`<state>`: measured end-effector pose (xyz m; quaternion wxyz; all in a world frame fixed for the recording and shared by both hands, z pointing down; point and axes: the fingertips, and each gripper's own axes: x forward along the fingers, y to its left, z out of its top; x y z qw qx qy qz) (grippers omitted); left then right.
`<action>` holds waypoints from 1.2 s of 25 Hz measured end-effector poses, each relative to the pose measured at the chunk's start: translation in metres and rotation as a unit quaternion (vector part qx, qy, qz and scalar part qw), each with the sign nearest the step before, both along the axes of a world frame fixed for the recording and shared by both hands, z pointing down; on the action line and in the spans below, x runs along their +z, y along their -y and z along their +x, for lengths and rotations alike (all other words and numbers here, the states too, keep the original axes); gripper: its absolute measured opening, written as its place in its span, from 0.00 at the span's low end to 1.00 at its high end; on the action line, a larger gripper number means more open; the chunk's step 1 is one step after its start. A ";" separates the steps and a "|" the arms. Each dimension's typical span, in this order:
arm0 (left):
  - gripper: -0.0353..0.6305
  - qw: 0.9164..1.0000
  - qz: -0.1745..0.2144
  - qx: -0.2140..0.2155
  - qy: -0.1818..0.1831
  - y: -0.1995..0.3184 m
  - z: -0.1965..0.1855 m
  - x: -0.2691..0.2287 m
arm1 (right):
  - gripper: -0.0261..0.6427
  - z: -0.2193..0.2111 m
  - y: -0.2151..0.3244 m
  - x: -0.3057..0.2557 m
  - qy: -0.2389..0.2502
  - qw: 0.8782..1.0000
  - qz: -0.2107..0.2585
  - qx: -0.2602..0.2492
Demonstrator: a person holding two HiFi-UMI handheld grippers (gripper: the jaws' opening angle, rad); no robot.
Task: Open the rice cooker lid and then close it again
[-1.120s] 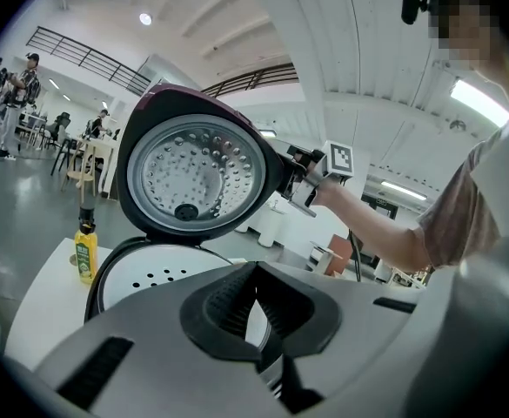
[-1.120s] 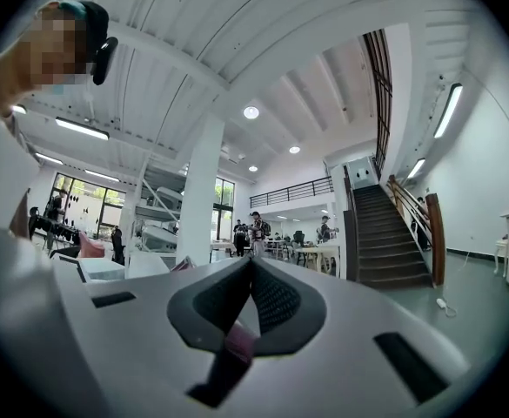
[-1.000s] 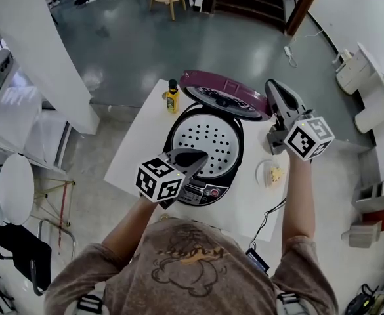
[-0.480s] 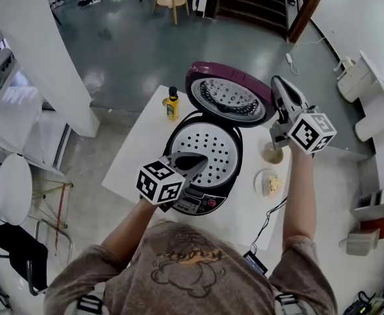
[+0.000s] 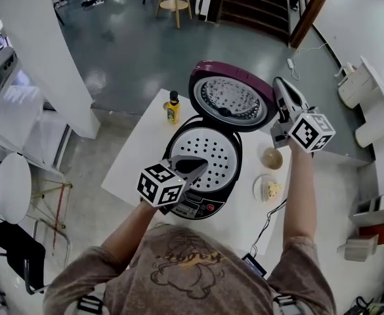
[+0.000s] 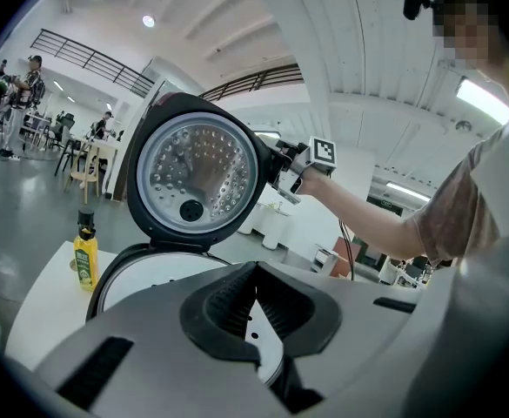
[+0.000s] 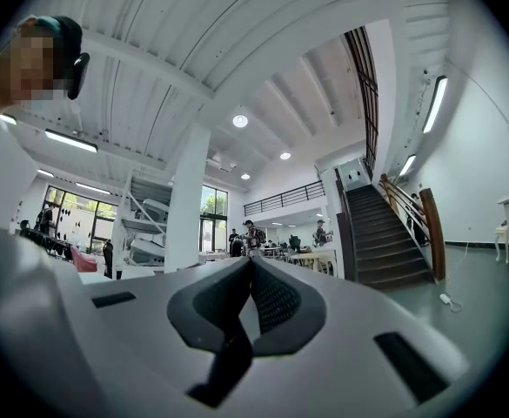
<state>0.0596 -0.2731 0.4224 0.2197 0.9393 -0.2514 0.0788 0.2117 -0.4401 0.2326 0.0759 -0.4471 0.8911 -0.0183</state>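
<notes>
Nearest to you, your left tool [image 5: 198, 163] hovers over the front of the rice cooker [image 5: 211, 151], near its control panel. Its jaws are together and hold nothing. The cooker stands on the white tabletop [image 5: 136, 159], with a small plate [image 5: 268, 189] and a bowl [image 5: 272, 157] just beside it on your right.

Behind the pot the lid [image 5: 232, 104] stands fully raised on its hinge, its perforated inner side facing you. Your right tool [image 5: 280, 85] is at the lid's right rim, jaws together and empty. I cannot tell if it touches the rim. A yellow bottle [image 5: 172, 107] stands to the left of the lid.

I judge that the opening step is finished and closing comes next. First take the left tool away from the pot's mouth. Then bring the right tool behind the lid's top edge and push it forward and down until it latches.
</notes>
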 end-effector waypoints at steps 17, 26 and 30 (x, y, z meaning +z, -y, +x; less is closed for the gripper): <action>0.08 1.000 0.000 0.011 0.004 -0.015 0.001 0.000 | 0.04 0.015 -0.017 0.001 -0.016 0.999 0.010 0.032; 0.08 1.000 0.003 0.022 0.002 -0.025 0.006 -0.002 | 0.05 0.024 -0.040 0.000 -0.015 0.999 0.016 0.039; 0.08 1.000 0.002 0.028 0.003 -0.031 0.009 -0.001 | 0.09 0.025 -0.049 -0.003 -0.013 0.999 0.023 0.037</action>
